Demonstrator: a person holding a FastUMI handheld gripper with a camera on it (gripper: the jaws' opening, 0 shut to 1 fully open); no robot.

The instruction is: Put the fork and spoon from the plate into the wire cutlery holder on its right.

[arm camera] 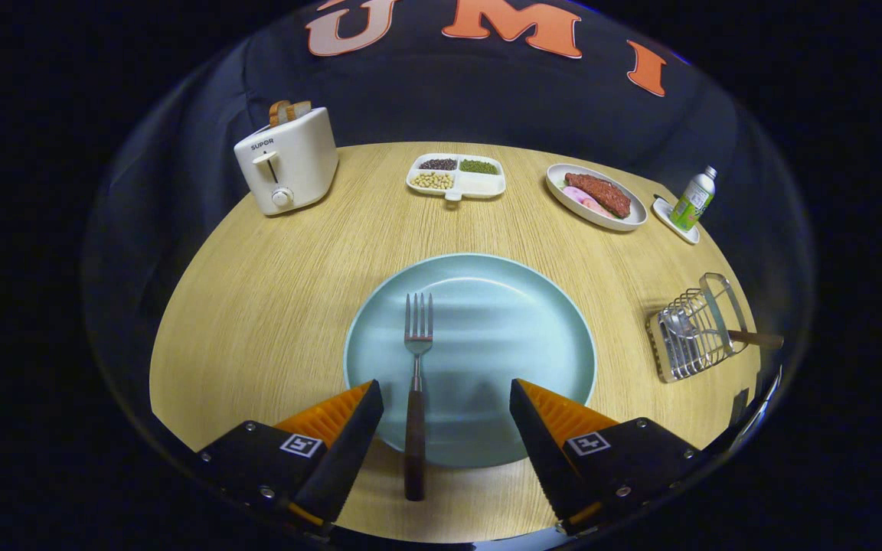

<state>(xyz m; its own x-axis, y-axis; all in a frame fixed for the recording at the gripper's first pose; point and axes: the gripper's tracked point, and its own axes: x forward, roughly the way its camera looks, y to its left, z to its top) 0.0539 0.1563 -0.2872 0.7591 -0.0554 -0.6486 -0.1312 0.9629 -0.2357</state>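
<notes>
A light blue plate (pixel 502 337) sits on the wooden table just ahead of my fingers. A fork (pixel 416 383) with a dark wooden handle lies on the plate's left half, tines pointing away, its handle running back over the near rim between my fingers, closer to the left one. My gripper (pixel 446 398) is open and hovers above the plate's near rim, touching nothing. To the right of the plate stands the wire cutlery holder (pixel 697 329) on a wooden base. A spoon (pixel 686 325) rests in it, its wooden handle sticking out to the right.
Beyond the plate, a white toaster (pixel 288 164) with bread stands at the far left, a divided dish of beans (pixel 456 177) at the far middle, an oval dish of food (pixel 596 197) and a small bottle (pixel 694 200) on a coaster at the far right.
</notes>
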